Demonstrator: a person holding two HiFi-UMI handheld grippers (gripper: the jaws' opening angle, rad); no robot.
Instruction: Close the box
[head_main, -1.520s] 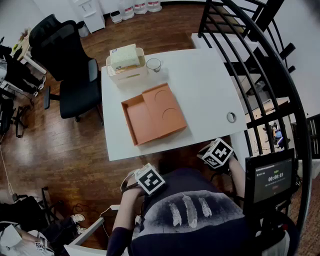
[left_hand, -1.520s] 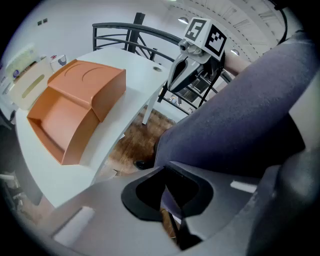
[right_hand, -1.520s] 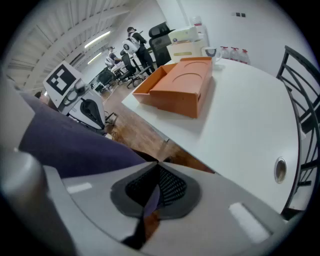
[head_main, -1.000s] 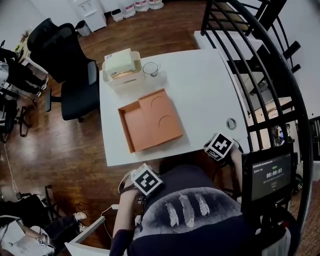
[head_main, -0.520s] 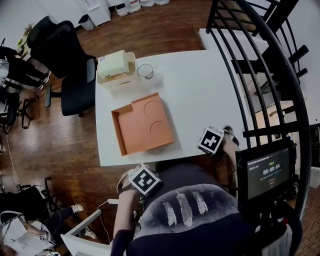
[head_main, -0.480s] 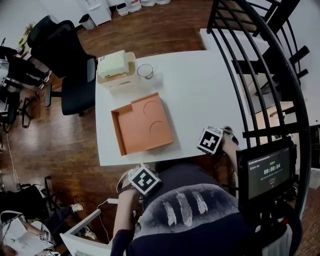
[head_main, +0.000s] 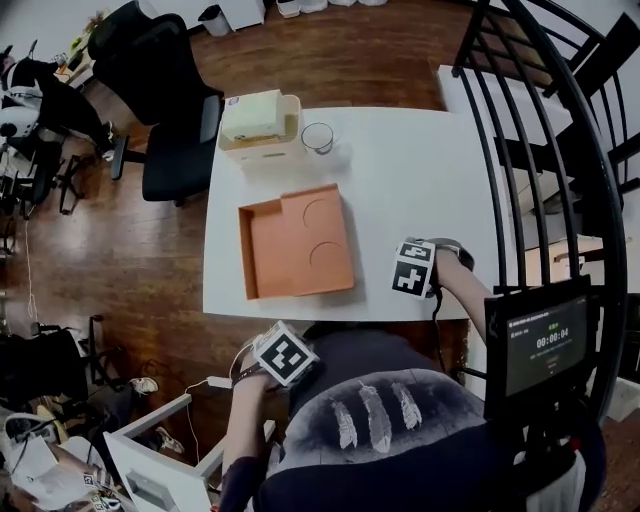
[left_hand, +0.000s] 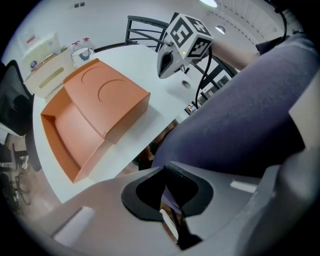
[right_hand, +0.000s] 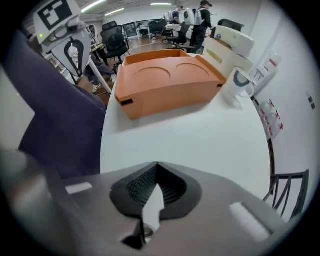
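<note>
Since a second and a half ago the right gripper has come up from below the table edge and now hangs over the white table's near right part, turned toward the box. Nearest the person's dark shirt, the left gripper sits off the table, below its near edge. Both grippers have their jaws pressed together with nothing between them. The orange box lies flat on the near left part of the table, untouched: its left half is an open tray, its right half a flap with two curved creases. Beyond it stand a cream bin and, just beside that, a glass. A black office chair stands past the far left corner.
</note>
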